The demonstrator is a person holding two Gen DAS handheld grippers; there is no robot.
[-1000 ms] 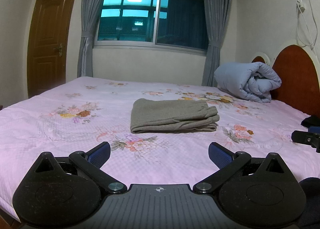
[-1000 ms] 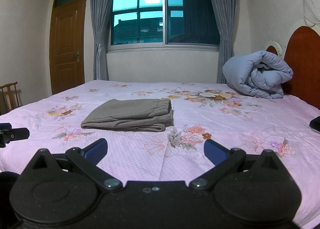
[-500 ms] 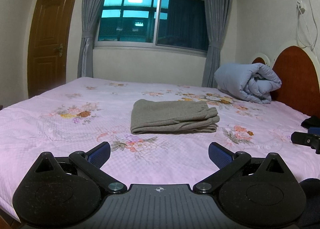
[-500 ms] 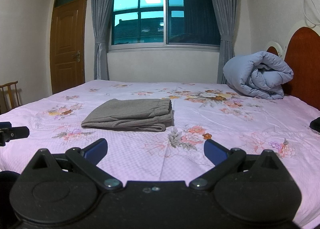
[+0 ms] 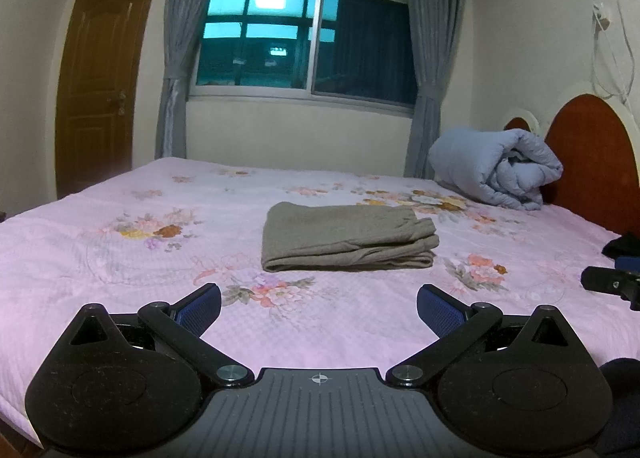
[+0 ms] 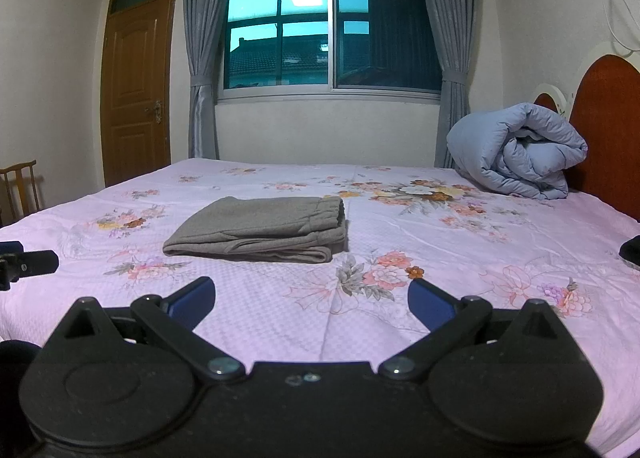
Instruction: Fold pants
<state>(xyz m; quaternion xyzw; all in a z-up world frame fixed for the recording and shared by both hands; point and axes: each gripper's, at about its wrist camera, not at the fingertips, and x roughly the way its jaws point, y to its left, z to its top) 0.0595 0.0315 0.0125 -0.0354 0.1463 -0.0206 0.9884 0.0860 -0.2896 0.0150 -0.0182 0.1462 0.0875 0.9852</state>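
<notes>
From your left wrist view, the pants (image 5: 348,238) lie folded in a compact stack near the middle of the bed (image 5: 100,258), well apart from the rolled blue quilt (image 5: 496,170) at the headboard edge. Your left gripper (image 5: 319,304) hangs over the near edge, fingers spread wide, holding nothing. The fold looks finished to me; at most you'd square up the stack.

From your right wrist view, the pants (image 6: 260,228) sit left of centre, waistband toward the headboard side. Your right gripper (image 6: 311,298) is likewise wide apart and empty, short of the cloth.

Against the earlier frames, nothing has shifted: pants and both grippers are just where they were.
</notes>
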